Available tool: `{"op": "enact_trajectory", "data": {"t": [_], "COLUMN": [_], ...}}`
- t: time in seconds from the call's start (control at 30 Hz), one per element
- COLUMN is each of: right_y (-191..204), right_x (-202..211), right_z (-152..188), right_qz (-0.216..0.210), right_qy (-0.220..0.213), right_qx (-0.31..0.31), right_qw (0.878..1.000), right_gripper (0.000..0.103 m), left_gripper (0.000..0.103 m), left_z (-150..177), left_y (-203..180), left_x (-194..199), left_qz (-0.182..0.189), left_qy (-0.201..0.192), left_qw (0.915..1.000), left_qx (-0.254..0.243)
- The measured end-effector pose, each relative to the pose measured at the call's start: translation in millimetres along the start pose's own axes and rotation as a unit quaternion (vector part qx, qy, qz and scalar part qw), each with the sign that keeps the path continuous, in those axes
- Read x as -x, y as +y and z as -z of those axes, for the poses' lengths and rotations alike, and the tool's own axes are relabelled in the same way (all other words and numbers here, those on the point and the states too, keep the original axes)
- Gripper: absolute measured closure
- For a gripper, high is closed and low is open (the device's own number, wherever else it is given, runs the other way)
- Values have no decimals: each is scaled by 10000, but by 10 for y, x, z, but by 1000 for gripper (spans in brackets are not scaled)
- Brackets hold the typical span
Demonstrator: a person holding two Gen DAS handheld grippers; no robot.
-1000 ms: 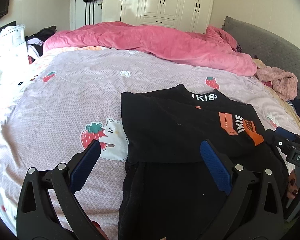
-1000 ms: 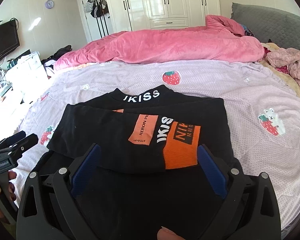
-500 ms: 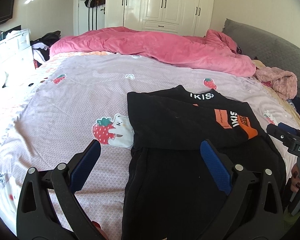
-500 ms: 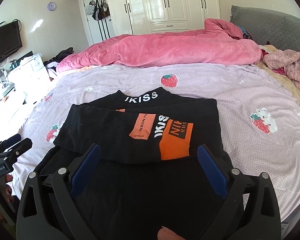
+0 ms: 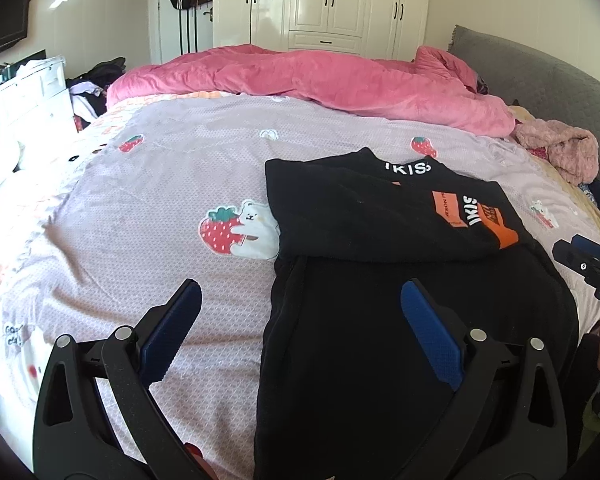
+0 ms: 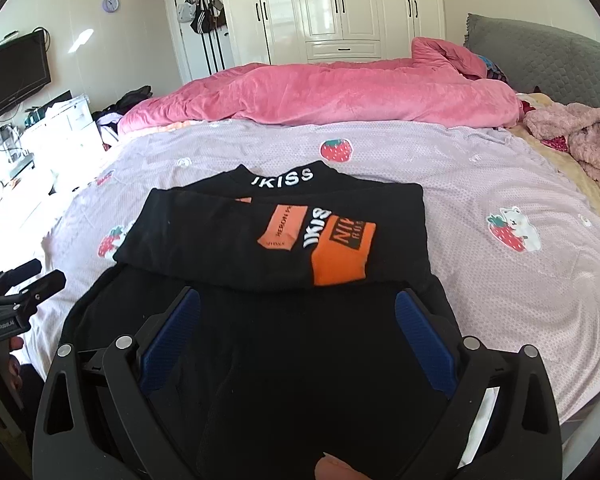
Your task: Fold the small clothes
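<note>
The left tool [image 5: 300,316] hangs spread wide and holds nothing, with the black top's [image 5: 380,216] left edge running between its fingers. The right tool [image 6: 298,320], likewise spread and holding nothing, is centred over the top [image 6: 284,240], which lies partly folded on the bed [image 6: 500,176]. Only the right view shows the full orange patch [image 6: 340,252] and the wall clock [image 6: 111,3].

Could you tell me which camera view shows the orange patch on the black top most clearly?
The right wrist view: the orange patch sits near centre on the black top, facing the camera, lettering partly readable. In the left wrist view it lies far right, slanted and smaller.
</note>
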State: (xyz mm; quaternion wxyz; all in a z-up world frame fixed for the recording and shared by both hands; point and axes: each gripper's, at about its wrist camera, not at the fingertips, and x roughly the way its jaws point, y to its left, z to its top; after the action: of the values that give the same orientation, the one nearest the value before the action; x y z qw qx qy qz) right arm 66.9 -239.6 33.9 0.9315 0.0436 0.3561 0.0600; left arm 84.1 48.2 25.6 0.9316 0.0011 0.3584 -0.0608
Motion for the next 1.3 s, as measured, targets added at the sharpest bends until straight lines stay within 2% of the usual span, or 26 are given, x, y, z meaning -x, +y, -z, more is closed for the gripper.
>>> {"op": "enact_trajectory", "data": {"t": [0.6,0.87,1.07,1.23,1.3], "right_y": [-354,-521,-637,-774,-803], "right_x": [190,271,338,365,347], "right_z": [447,755,947,1099,1163], "right_qz": [384,500,716,726,718], "right_qy": [341,665,861,1074,1202], "right_qx": [29,26,80,-17,-60], "right_qw": [9987,9965,9937,9916,9901], "right_gripper": [6,6,6,6,6], "left_gripper": [9,9,9,9,13], "left_z": [373,613,775,937,972], "left_y": [98,258,360,424,413], "left_x": [36,61,64,90,84], "left_qz": [-192,-219,-160,94,134], "left_qy": [405,682,845,902,930], "left_qw": [9989,9974,9960,9947,9944], "left_qx": [-111,45,241,488,474]}}
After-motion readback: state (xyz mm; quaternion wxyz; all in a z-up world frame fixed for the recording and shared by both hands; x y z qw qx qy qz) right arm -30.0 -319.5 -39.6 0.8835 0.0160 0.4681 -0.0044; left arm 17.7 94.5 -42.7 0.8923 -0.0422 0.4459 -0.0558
